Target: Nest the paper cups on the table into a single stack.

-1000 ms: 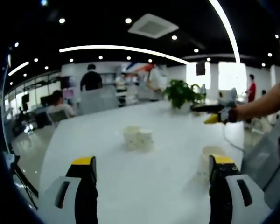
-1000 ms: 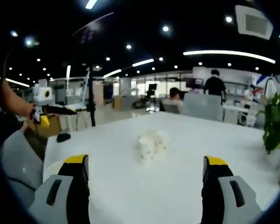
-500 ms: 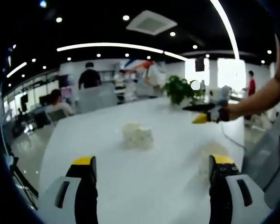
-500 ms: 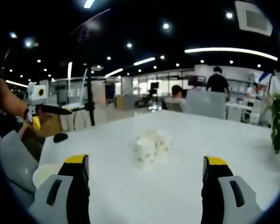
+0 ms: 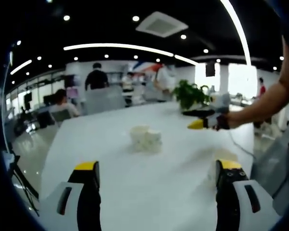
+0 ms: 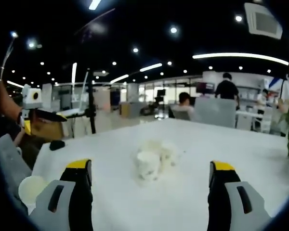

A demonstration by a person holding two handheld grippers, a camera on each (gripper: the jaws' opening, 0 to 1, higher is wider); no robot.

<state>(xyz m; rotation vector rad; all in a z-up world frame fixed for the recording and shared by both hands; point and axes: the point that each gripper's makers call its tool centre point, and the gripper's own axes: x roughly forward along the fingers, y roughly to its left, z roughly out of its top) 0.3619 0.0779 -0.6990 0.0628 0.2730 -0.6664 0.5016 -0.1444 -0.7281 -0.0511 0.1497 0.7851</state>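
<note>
Evidently nothing was nested yet: the clustered paper cups sat mid-worktop, a lone cup stood at its near-left edge, and the left gripper and right gripper hovered short, jaws apart and empty.

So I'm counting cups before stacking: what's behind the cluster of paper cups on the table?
Behind the cluster of paper cups, bare white table runs to its far edge, then office chairs and people. Any cup hidden behind the cluster can't be ruled out.
</note>
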